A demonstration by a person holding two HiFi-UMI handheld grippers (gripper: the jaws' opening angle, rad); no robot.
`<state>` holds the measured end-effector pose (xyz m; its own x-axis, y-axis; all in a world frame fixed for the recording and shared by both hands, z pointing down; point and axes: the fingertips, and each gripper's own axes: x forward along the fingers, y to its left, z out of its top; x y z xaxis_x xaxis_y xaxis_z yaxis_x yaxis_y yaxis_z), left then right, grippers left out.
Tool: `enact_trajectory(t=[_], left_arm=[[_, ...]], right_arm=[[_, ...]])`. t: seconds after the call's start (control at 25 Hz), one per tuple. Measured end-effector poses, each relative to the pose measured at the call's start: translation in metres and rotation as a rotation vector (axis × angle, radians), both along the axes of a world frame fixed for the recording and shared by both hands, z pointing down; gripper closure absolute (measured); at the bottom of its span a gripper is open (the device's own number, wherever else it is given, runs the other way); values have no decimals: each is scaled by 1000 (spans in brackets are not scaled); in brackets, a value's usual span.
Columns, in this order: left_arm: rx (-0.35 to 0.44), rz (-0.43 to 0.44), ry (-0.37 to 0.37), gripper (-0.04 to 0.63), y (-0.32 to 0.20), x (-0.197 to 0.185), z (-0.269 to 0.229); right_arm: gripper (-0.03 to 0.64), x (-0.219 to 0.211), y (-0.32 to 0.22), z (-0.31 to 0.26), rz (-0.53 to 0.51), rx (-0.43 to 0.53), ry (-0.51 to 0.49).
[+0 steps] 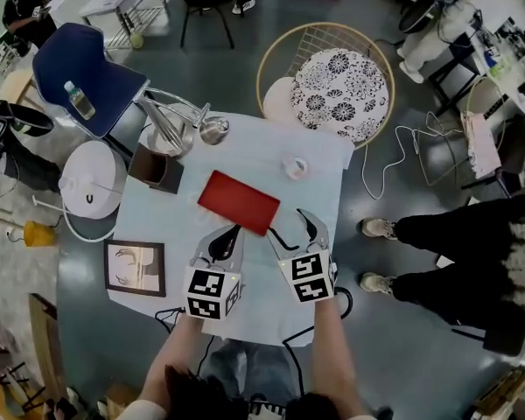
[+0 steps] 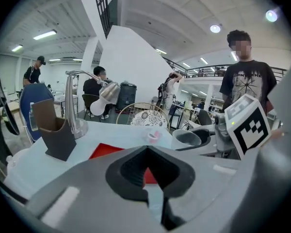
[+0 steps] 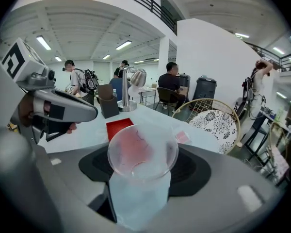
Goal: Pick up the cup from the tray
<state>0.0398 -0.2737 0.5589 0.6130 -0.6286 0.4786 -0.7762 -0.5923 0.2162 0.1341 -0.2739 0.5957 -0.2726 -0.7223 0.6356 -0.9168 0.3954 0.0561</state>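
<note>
A clear plastic cup (image 3: 142, 155) stands upright between the jaws of my right gripper (image 1: 292, 228), which is shut on it. It is held above the table, just to the right of the near end of the flat red tray (image 1: 238, 201). In the head view the cup is too faint to make out. From the left gripper view the cup (image 2: 186, 138) shows in the right gripper's jaws. My left gripper (image 1: 227, 234) hovers at the tray's near edge, shut, with nothing in it. The tray (image 3: 119, 127) is bare.
A small white-and-pink round object (image 1: 295, 168) lies beyond the tray. A brown holder (image 1: 155, 169), a chrome desk lamp (image 1: 179, 122) and a white round appliance (image 1: 92, 185) stand at the left. A framed picture (image 1: 136, 268) lies near left. A person (image 1: 459, 252) stands by the right edge.
</note>
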Motion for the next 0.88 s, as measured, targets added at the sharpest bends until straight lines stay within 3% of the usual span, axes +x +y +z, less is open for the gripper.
enact_trajectory(t=[0.2, 0.36, 0.6, 0.76, 0.88], left_arm=[[7, -11, 5, 595, -5, 12, 10], [18, -16, -7, 595, -8, 16, 16], [21, -28, -2, 595, -13, 20, 21], [26, 5, -49, 595, -5, 17, 26], [20, 9, -51, 594, -5, 18, 27]], right_arm=[[285, 11, 4, 33, 48, -11, -73], [285, 14, 12, 55, 45, -34, -36], [291, 23, 8, 61, 57, 9, -3], [296, 20, 18, 75, 63, -16, 10], [267, 21, 16, 74, 85, -20, -53]])
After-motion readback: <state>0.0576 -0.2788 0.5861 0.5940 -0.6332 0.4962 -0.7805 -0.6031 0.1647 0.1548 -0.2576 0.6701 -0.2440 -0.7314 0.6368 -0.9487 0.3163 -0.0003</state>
